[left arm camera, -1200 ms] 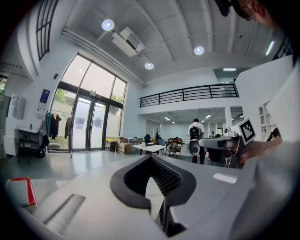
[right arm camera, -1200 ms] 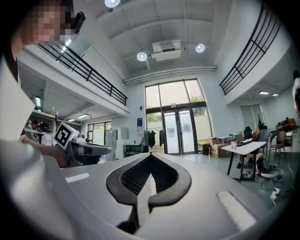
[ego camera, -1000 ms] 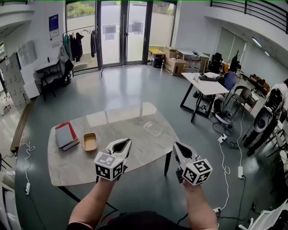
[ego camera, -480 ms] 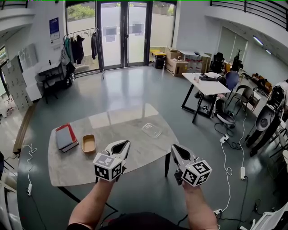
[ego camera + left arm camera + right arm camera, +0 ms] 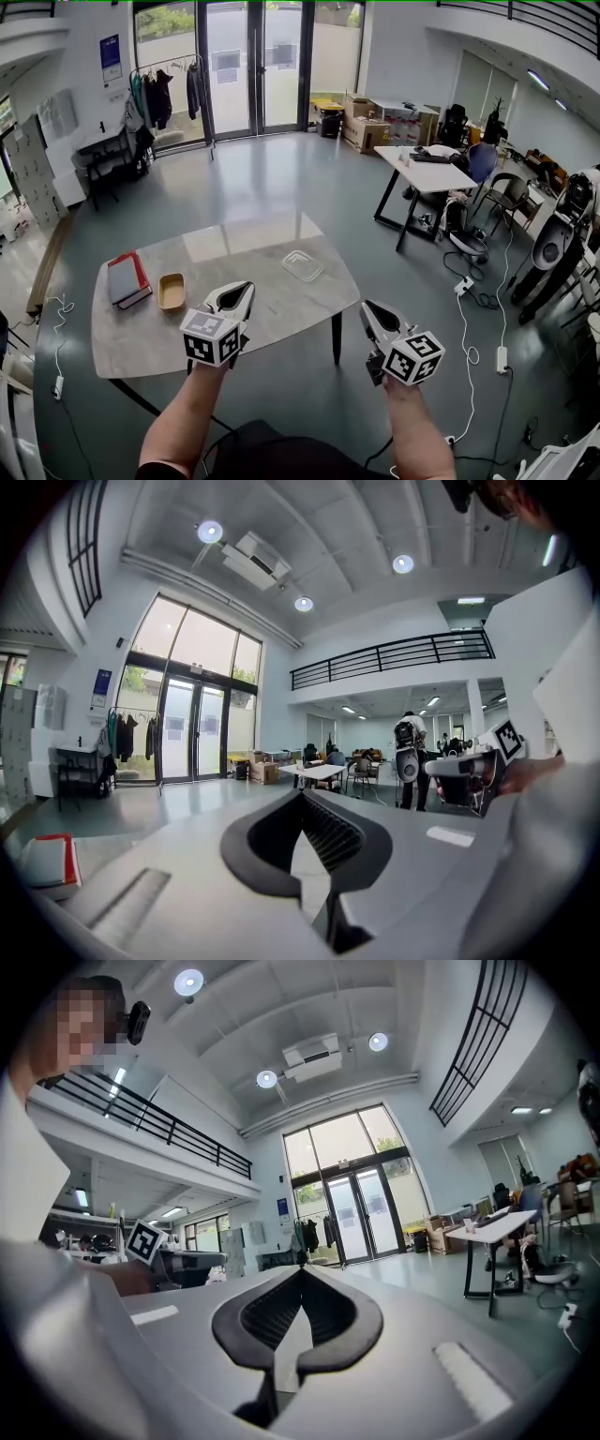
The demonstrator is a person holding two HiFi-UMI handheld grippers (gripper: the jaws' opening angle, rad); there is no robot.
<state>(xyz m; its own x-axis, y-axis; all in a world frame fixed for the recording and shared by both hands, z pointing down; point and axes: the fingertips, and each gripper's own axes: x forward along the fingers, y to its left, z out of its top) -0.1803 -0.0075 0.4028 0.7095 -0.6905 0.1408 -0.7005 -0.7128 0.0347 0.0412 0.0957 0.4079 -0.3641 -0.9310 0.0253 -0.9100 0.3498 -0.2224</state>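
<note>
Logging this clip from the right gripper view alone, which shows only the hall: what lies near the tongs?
Observer: In the head view a grey oval stone-topped table stands below; the right tongs hang past its right corner, over the floor.
Operator: And the left?
Observer: The left tongs, shut and empty, show over the table's near edge.
Operator: Anything on it?
Observer: A red-and-grey book, a tan shallow tray and a clear shallow plastic container.
</note>
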